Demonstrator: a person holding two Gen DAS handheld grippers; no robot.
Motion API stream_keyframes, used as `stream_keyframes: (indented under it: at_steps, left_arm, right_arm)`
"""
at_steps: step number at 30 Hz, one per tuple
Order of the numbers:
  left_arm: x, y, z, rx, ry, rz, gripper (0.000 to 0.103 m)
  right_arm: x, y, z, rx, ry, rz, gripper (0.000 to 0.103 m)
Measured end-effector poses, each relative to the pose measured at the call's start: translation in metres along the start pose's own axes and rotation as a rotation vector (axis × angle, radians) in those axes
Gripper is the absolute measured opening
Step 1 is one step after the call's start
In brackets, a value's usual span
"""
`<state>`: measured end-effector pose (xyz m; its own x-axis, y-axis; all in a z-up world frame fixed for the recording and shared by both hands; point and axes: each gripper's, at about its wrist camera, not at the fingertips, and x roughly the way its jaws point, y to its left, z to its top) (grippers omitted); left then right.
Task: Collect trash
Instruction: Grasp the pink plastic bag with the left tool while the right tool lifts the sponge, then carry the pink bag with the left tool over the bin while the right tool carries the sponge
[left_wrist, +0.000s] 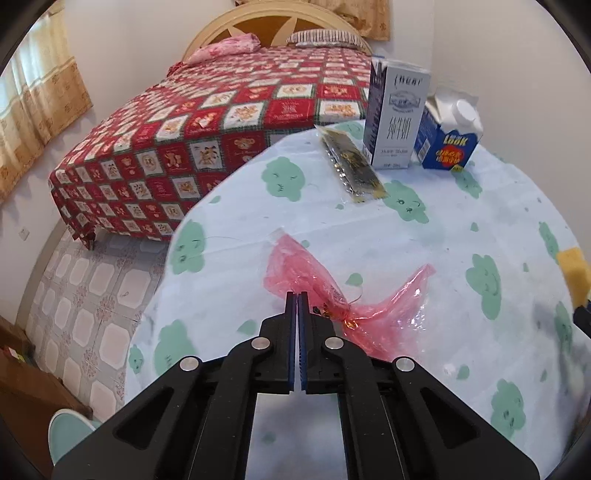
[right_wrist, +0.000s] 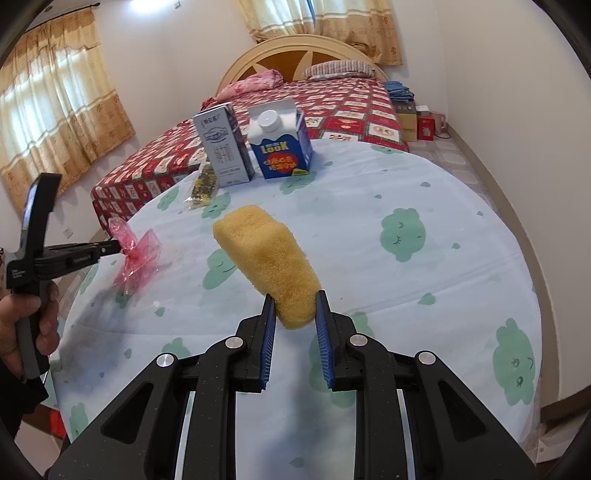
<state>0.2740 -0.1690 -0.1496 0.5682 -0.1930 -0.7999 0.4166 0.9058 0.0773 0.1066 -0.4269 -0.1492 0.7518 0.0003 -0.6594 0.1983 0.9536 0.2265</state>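
Observation:
A crumpled pink plastic wrapper (left_wrist: 328, 291) hangs from my left gripper (left_wrist: 297, 295), which is shut on it just above the round table (left_wrist: 424, 236). From the right wrist view the wrapper (right_wrist: 138, 254) hangs at the left gripper's tip (right_wrist: 119, 246). My right gripper (right_wrist: 294, 297) is shut on a yellow sponge (right_wrist: 267, 258) and holds it above the table. A grey milk carton (left_wrist: 395, 114), a blue carton with a white cap (left_wrist: 448, 136) and a flat gold-and-black packet (left_wrist: 351, 166) stand at the table's far side.
A bed with a red patterned cover (left_wrist: 207, 125) stands beyond the table. Tiled floor (left_wrist: 85, 295) lies to the left. Boxes (right_wrist: 421, 122) sit by the far wall. The table cloth (right_wrist: 406, 266) is pale blue with green shapes.

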Motion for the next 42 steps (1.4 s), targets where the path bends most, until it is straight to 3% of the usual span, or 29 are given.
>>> stream_keyframes:
  at_steps: [10, 19, 32, 42]
  left_arm:
    - [-0.070, 0.046, -0.036, -0.069, -0.071, 0.045, 0.001]
    - [-0.118, 0.083, -0.090, -0.112, -0.095, 0.138, 0.001]
    - [-0.152, 0.119, -0.140, -0.150, -0.106, 0.232, 0.001]
    - [-0.163, 0.141, -0.166, -0.177, -0.099, 0.285, 0.001]
  right_arm:
    - [-0.007, 0.041, -0.003, -0.051, -0.014, 0.049, 0.022]
    - [0.003, 0.105, 0.001, -0.146, -0.026, 0.124, 0.022]
    - [0.012, 0.200, -0.003, -0.294, -0.019, 0.213, 0.022]
    - [0.014, 0.239, -0.009, -0.364, -0.016, 0.244, 0.022]
